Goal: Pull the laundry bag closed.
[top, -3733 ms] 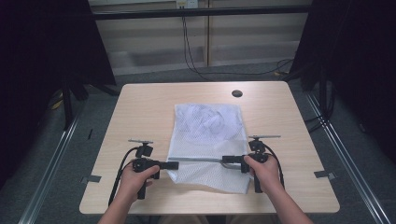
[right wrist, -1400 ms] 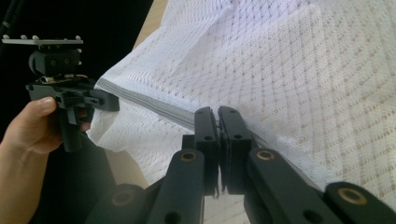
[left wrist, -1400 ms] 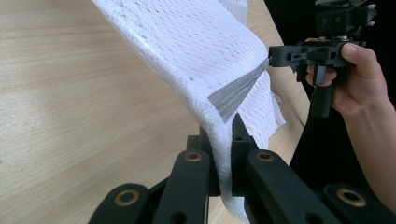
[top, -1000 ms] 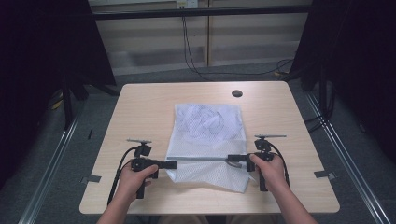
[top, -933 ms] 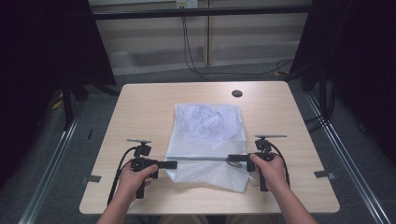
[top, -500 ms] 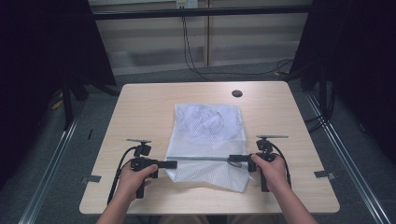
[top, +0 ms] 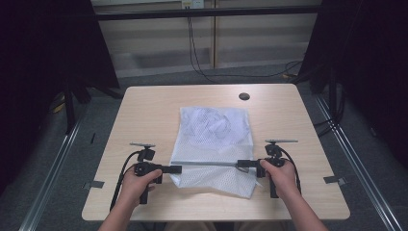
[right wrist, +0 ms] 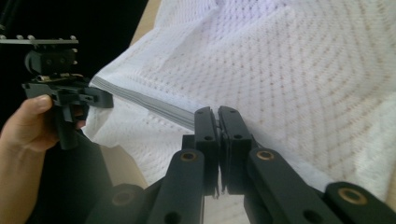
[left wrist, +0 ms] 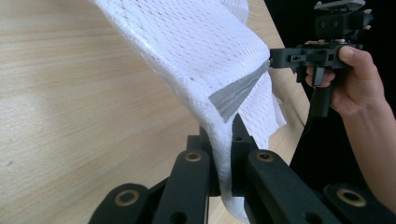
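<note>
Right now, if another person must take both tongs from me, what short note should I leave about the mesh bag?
Left tongs: shut on the mesh bag at the left end of its grey strip.
Right tongs: shut on the bag at the strip's right end.
Bag: white mesh, its far part lying on the table; the strip is stretched straight between the two tongs and lifted a little, and the near edge hangs below it.
Done: both ends gripped, the strip pulled taut.
Left: probably folding or laying the bag down; keep both grips shut and the tension even.

Each matte-black hand-held gripper (top: 175, 169) has brass-ringed pivots, a grey top plate and a black cable.
</note>
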{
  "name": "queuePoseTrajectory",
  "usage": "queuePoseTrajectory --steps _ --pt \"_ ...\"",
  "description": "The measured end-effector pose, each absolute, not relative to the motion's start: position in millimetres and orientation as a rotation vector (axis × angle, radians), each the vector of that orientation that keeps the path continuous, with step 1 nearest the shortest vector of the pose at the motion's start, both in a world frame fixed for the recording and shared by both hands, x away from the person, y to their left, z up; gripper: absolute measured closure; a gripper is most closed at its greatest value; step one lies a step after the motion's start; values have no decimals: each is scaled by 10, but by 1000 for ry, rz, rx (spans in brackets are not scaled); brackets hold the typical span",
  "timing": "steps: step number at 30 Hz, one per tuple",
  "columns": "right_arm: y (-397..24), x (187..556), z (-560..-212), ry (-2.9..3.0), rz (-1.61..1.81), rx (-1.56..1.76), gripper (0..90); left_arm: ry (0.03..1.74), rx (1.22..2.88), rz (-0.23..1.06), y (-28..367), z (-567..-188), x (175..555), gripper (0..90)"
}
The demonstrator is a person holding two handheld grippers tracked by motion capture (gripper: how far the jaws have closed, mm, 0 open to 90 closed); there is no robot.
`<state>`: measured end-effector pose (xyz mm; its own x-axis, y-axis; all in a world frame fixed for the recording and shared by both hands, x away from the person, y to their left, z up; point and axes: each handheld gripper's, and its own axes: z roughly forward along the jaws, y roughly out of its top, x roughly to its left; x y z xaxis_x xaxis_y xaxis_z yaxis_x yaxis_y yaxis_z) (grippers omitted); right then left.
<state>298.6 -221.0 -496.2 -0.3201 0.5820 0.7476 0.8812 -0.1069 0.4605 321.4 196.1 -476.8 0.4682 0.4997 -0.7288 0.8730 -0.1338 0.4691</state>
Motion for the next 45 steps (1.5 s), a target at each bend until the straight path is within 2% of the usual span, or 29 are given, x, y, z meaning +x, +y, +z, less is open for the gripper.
queuePoseTrajectory --steps 45 --pt "-2378 2981 -4950 -1831 -1412 -1672 872 1199 1772 -502 2054 -4770 3228 890"
